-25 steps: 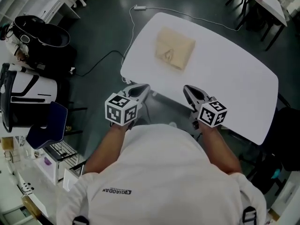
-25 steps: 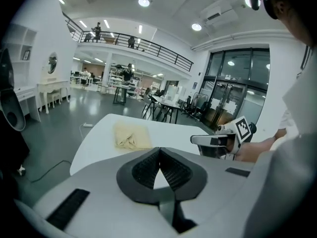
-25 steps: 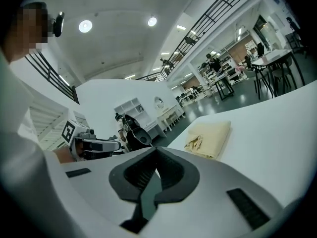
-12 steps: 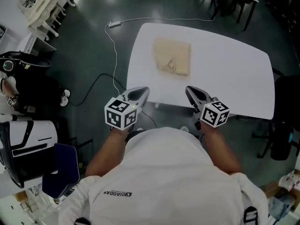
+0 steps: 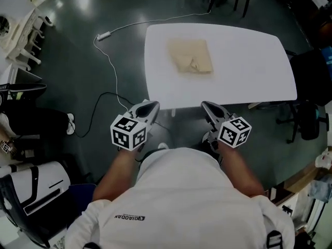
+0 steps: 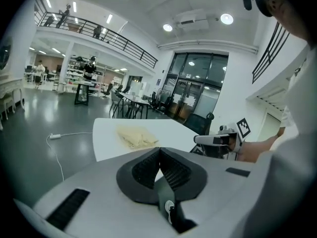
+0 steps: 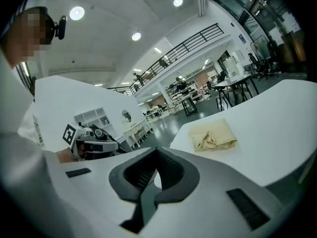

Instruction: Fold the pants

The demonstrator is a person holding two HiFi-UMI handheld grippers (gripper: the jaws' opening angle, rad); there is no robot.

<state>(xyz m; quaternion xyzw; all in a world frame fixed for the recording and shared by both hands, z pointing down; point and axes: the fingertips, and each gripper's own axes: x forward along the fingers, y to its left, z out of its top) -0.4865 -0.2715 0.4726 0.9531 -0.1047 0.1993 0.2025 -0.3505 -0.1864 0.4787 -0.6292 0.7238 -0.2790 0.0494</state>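
The pants [image 5: 191,56] are folded into a small beige square and lie flat on the white table [image 5: 249,61], in its left half, about 10 o'clock from the tabletop's middle and well in from every edge. A few creases bunch near the side of the bundle that faces the person. The person stands off the table's near edge, at 6 o'clock from the pants, holding both tools out in front of a white shirt [image 5: 181,201], over the dark floor [image 5: 62,61] and short of the tabletop. The left gripper [image 5: 153,104] points toward 1 o'clock, its jaws pressed together with nothing between them. The right gripper [image 5: 206,105] points toward 11 o'clock, its jaws likewise together and empty. Neither touches the table or the pants, and the two tips are well apart from each other. A thin white cable [image 5: 111,71] trails across the floor at 9 o'clock from the table, and a dark chair [image 5: 306,113] stands at about 4 o'clock from it.
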